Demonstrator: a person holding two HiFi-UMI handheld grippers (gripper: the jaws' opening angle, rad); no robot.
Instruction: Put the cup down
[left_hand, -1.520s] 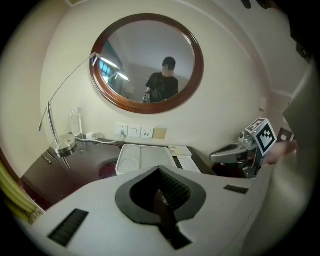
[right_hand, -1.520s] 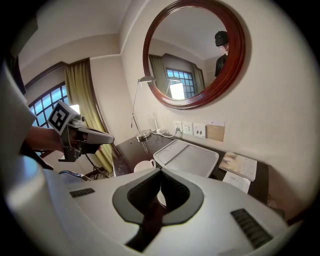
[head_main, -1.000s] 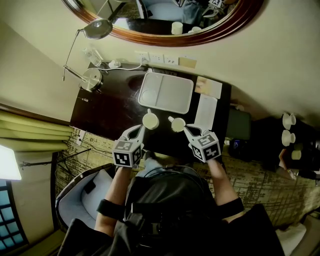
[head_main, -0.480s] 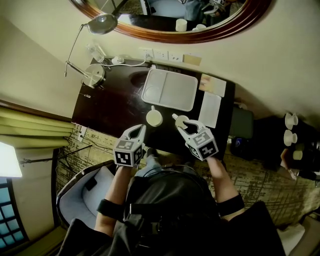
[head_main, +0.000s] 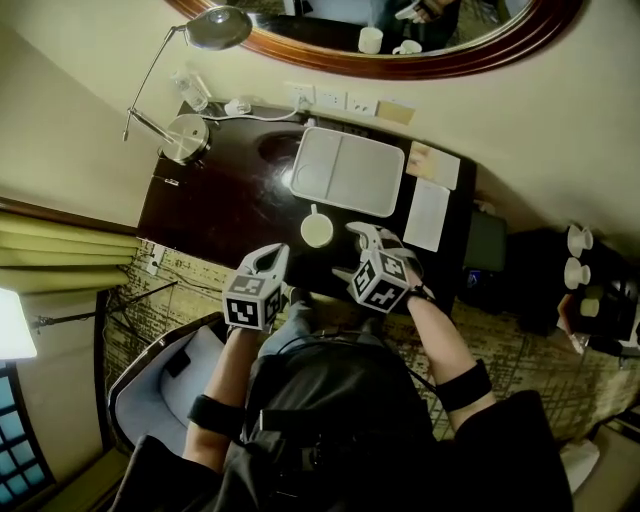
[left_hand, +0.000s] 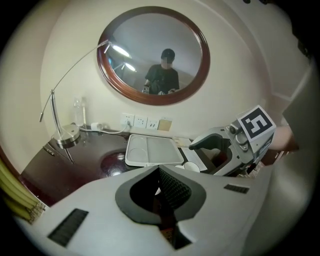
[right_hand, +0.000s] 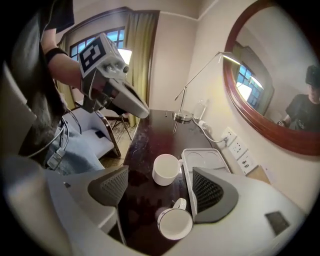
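Two white cups stand on the dark table (head_main: 215, 215). In the right gripper view the nearer cup (right_hand: 175, 223) stands upright between my right gripper's (right_hand: 159, 187) jaws, its handle toward the right pad (right_hand: 206, 190). The jaws have just been opening and the pads stand clear of the cup. The other cup (right_hand: 166, 169) (head_main: 317, 230) stands beside the white tray (head_main: 347, 172). In the head view the right gripper (head_main: 352, 250) hides the nearer cup. My left gripper (head_main: 277, 254) (left_hand: 160, 172) is shut and empty, short of the table's near edge.
A desk lamp (head_main: 185, 140) stands at the table's far left corner, with wall sockets (head_main: 330, 99) and an oval mirror (head_main: 450, 55) behind. Papers (head_main: 427, 213) lie right of the tray. A chair (head_main: 165, 375) is at the near left. More cups (head_main: 577, 255) sit far right.
The right gripper has rolled over and its jaws have spread wide, letting go of the cup. The left gripper has drawn back from the other cup toward the table's near edge.
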